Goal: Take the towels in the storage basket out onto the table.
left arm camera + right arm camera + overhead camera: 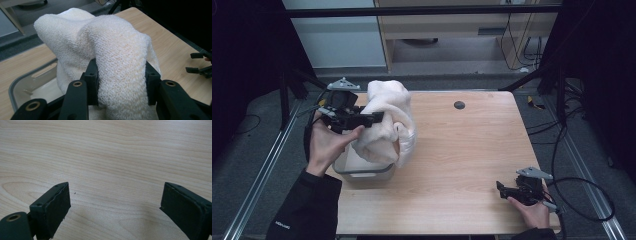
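Towel: one cream, nubby knitted towel (pixel 117 57), bunched into a soft hump, pinched between your left gripper (pixel 121 86) jaws.
Bin: one grey, smooth-walled plastic bin (pixel 18 85) directly below that gripper.
Right gripper: your right gripper (pixel 115 205) is spread wide, grasping nothing.
Worktop: pale wood-grain worktop (pixel 112 150) beneath it.

A light wooden table (pixel 472 160) with a small black round cap (pixel 459 105) near its far edge stands on grey carpet (pixel 242 150). Metal rails (pixel 267 165) run along both sides. At the far side stands a pale wooden cabinet (pixel 447 25); black cables (pixel 532 45) hang at far right. Dark curtains flank the scene.
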### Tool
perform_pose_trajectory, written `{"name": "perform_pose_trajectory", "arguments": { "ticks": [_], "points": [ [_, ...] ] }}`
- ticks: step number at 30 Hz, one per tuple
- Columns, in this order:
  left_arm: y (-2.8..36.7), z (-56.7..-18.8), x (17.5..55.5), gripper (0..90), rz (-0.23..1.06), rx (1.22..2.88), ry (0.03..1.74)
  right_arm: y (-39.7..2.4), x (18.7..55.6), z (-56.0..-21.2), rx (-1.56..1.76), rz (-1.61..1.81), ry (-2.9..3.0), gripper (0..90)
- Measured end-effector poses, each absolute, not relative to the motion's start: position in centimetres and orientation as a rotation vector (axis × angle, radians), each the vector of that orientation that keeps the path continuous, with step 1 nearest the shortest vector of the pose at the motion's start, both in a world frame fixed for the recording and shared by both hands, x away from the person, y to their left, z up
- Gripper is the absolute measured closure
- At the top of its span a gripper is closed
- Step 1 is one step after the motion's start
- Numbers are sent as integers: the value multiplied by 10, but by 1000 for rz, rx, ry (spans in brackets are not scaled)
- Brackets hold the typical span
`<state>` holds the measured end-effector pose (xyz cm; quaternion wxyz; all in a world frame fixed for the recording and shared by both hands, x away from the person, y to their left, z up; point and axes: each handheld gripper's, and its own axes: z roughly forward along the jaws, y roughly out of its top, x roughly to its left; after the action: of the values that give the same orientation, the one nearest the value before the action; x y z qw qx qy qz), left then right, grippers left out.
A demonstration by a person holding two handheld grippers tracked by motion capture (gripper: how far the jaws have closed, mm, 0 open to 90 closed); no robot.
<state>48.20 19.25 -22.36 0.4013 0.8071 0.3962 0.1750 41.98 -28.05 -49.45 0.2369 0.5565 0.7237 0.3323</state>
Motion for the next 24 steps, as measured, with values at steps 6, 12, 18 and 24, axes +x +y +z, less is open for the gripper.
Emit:
{"name": "perform_pose_trajectory", "arguments": {
  "ticks": [6, 12, 18, 24],
  "points": [
    [180, -224, 482, 582, 426, 2059, 968, -280, 420, -495, 1518, 906, 1990, 87],
    [167, -224, 483, 582, 410, 2063, 941, -280, 420, -495, 1511, 904, 1989, 87],
    [153, -228, 486, 581, 401, 2080, 927, -280, 420, -495, 1508, 906, 1992, 87],
    [140, -233, 489, 580, 390, 2103, 906, -281, 420, -495, 1508, 910, 1991, 86]
  ]
}}
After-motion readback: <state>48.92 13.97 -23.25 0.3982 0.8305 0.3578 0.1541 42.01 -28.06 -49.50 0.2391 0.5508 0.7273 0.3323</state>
